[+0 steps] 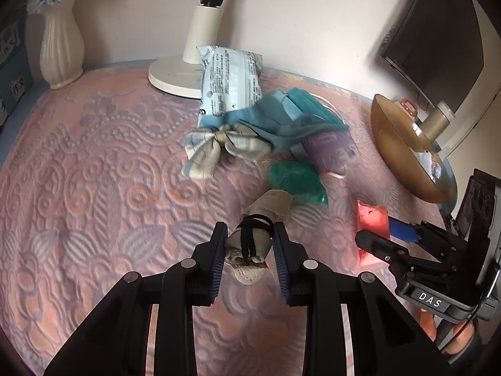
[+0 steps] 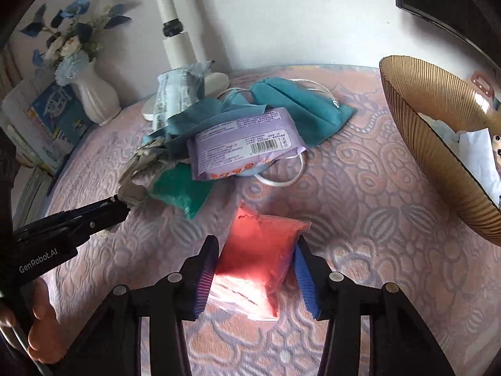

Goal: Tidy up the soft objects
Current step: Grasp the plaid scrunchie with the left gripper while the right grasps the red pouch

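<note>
Two grippers: both working over the pink patterned cloth [image 1: 94,163], each pointing steeply down at its own item.
Left gripper [image 1: 249,247]: jaws sitting narrow, pads pressing both sides of a beige bundle [image 1: 250,247] tied with a black band; pinching it.
Beige bundle: lying on the cloth between the left fingers, its far end reaching toward a green packet [image 1: 296,181] just ahead.
Right gripper [image 2: 255,266]: jaws standing half spread around a red pouch [image 2: 260,250]; blue pads lying at its two side edges, contact looking light, grip pinching the pouch.
Red pouch: resting on the cloth between the right fingers, far end sticking out ahead of the tips.
Pile ahead of both grippers: purple wipes pack [image 2: 244,141], teal cloth bag [image 2: 300,106], checked bow [image 1: 213,147], white-blue packet [image 1: 230,78], all touching or overlapping.
Bowl [image 2: 438,163]: brown, ribbed, sitting ahead and right of the right gripper, white paper inside.
Vase [image 2: 95,100]: white, standing far left, by the lamp base [image 1: 172,76].
</note>
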A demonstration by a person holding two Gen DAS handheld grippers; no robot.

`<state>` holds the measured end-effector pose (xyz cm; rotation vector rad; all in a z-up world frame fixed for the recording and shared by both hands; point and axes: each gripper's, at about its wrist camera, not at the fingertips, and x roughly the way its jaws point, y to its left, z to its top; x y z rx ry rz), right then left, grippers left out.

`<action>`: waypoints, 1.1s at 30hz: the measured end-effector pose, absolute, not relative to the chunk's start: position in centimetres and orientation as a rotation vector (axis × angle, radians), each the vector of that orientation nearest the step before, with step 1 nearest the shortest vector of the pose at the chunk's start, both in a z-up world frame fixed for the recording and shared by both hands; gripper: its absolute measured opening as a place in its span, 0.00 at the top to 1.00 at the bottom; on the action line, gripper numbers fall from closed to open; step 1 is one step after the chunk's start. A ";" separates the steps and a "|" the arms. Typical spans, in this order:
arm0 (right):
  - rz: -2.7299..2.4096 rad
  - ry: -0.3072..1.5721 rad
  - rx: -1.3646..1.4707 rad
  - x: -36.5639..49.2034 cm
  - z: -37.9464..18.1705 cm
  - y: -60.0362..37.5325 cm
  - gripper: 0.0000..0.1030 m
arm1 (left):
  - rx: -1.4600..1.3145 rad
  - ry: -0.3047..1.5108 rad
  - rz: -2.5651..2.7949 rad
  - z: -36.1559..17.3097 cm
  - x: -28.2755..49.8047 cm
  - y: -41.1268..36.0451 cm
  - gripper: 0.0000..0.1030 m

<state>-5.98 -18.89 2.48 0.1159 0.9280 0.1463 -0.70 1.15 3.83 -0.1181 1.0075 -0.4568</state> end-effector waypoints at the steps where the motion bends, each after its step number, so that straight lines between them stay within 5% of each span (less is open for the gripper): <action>1: 0.181 0.912 0.054 -7.1 2.8 -18.6 0.55 | -0.122 1.026 -0.464 3.8 -1.4 1.1 0.75; 7: 0.305 0.925 -0.260 -12.4 2.2 -17.8 0.55 | -0.088 1.038 -0.430 3.3 -4.4 0.0 0.72; 12: 0.281 0.971 -0.054 -12.9 2.5 -22.3 0.35 | -0.062 1.107 -0.528 2.1 -5.6 -0.9 0.60; 17: 0.273 1.049 0.133 -13.4 1.4 -24.0 0.30 | -0.026 1.132 -0.630 2.3 -6.7 -1.3 0.31; 22: 0.186 1.041 0.204 -13.2 1.3 -23.1 0.26 | -0.029 1.086 -0.484 2.1 -5.9 -1.4 0.31; 26: 0.071 1.009 0.072 -13.0 1.1 -20.4 0.32 | -0.033 1.064 -0.438 1.9 -5.3 -2.1 0.37; 28: 0.048 0.991 0.007 -13.1 1.0 -19.7 0.45 | 0.017 1.060 -0.423 1.9 -5.4 -2.8 0.63; 30: 0.058 0.978 -0.001 -13.3 1.1 -19.5 0.56 | 0.079 1.053 -0.389 2.1 -5.3 -3.6 0.72; 33: 0.076 0.972 -0.008 -13.5 1.2 -19.7 0.58 | 0.098 1.050 -0.379 2.4 -5.6 -4.1 0.77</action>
